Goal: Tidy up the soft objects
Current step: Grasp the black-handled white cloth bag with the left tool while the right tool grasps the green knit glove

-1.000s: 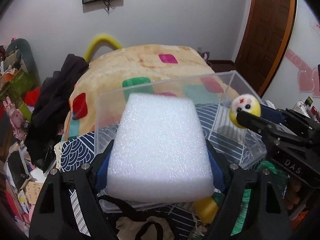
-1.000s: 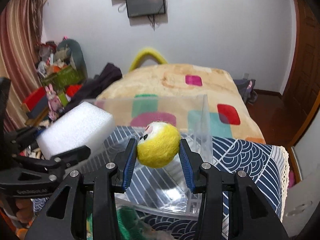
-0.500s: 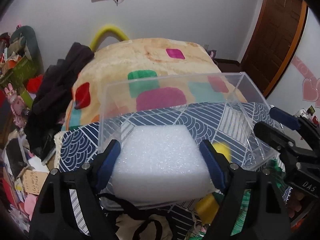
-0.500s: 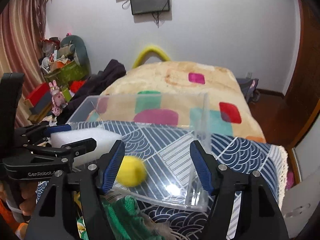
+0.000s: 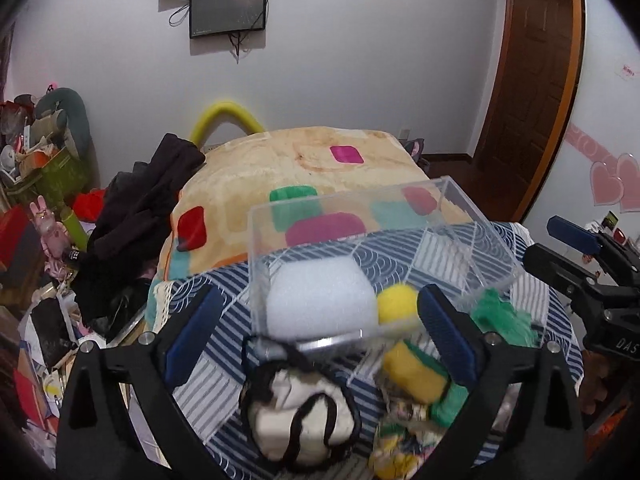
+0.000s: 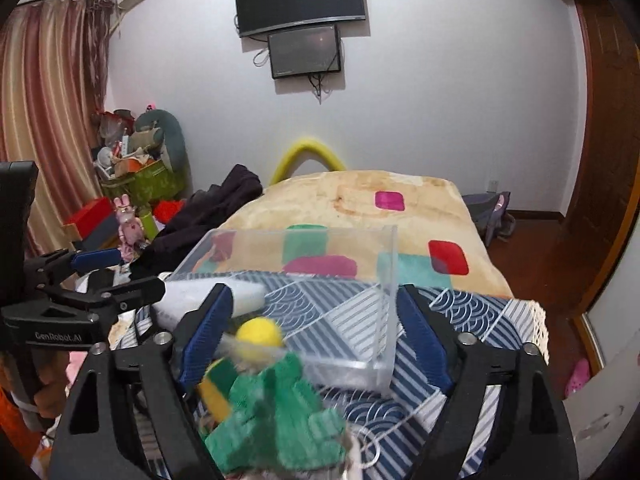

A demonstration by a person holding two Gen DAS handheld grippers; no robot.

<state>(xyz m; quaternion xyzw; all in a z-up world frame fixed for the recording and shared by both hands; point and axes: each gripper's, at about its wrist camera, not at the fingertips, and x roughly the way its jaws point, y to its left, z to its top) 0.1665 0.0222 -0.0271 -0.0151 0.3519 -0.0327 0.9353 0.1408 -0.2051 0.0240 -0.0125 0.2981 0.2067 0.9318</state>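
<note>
A blue patterned cloth (image 5: 224, 332) covers the near surface. On it sit a clear plastic box (image 5: 360, 216), a cream drawstring pouch (image 5: 280, 412), a green knitted piece (image 6: 280, 412) and a yellow-green sponge (image 5: 416, 372).

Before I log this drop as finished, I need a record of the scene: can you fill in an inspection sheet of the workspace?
Surface: blue-and-white patterned cloth.
Job's things: white foam block and yellow felt ball lie inside the clear plastic box.
Clutter: green knitted piece, yellow-and-green sponge and cream drawstring pouch lie outside the box, on its near side.
Grippers: left gripper and right gripper open, jaws just widened, gripping nothing.
Cables: wires hang under the wall screen.
Surroundings: bed with patchwork blanket, dark clothes, wooden door.
</note>
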